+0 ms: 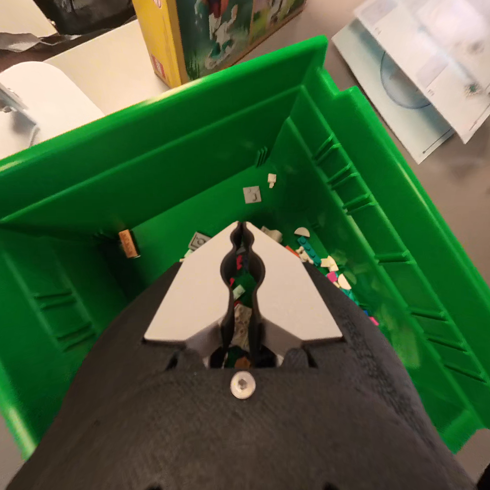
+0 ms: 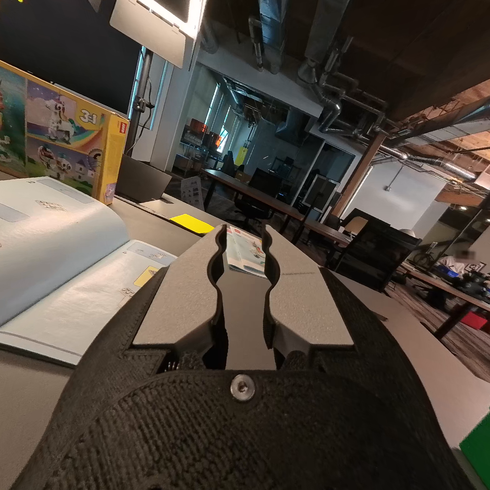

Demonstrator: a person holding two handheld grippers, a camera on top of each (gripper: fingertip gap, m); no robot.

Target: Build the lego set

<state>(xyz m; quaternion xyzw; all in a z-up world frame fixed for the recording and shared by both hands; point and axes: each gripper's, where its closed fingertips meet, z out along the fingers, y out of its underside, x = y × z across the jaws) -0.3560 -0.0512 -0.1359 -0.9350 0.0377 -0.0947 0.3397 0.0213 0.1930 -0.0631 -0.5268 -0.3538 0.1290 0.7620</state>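
A green plastic bin (image 1: 185, 148) holds several loose lego pieces (image 1: 328, 265) heaped at its right side. A grey square tile (image 1: 252, 195) and a small white piece (image 1: 271, 179) lie apart on the bin floor, and a tan brick (image 1: 129, 243) sits at the left wall. My left gripper (image 1: 241, 226) is inside the bin above the heap; its jaws are closed tip to tip with nothing visible between the tips. My right gripper (image 2: 244, 230) is open and empty, low over the grey table, pointing away from the bin.
The yellow lego box (image 1: 212, 39) stands behind the bin; it also shows in the right wrist view (image 2: 66, 138). An open instruction booklet (image 2: 66, 265) lies left of the right gripper. Smaller booklets (image 2: 246, 252) and a yellow note (image 2: 192, 224) lie ahead. A bin corner (image 2: 474, 445) shows at lower right. The grippers' ends are close to 45 cm from one another.
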